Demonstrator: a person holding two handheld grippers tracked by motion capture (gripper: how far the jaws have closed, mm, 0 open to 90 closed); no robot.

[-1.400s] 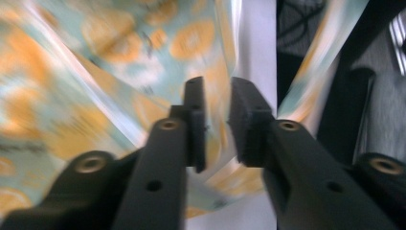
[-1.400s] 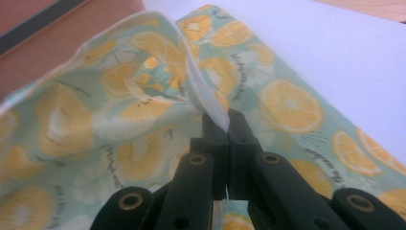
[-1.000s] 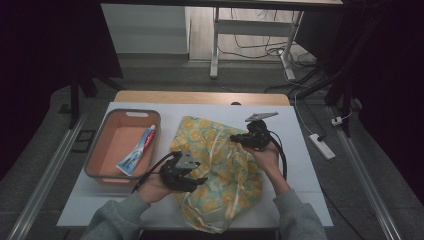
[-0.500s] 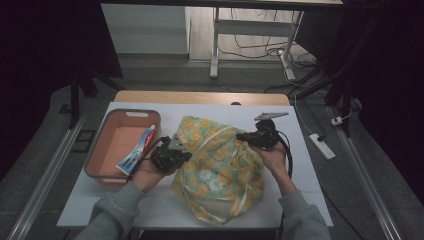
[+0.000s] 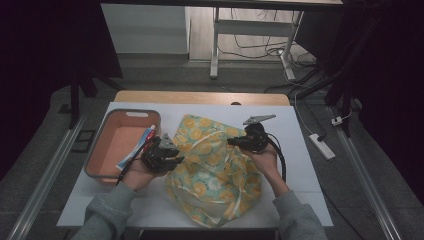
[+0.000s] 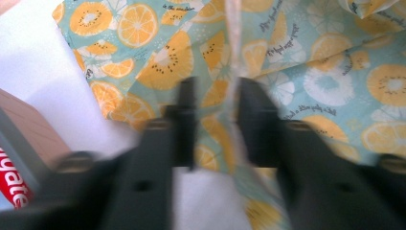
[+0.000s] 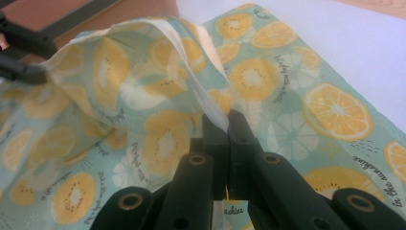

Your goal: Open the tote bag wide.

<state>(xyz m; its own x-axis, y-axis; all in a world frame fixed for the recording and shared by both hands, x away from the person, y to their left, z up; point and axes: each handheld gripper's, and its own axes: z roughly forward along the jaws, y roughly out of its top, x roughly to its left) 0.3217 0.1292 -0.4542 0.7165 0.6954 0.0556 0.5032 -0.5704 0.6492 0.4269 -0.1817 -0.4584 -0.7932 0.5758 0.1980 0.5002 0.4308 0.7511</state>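
White table (image 5: pixel 300 150), crumpled fruit-print cloth bag (image 5: pixel 215 170)

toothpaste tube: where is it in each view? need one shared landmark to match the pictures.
High view: toothpaste tube lies in the pink tray, along its right side, left of centre.
Left gripper view: red end of the tube at the bottom-left corner, beside the tray's edge.
Right gripper view: tube not in it.
Shared landmark: the fruit-print bag.
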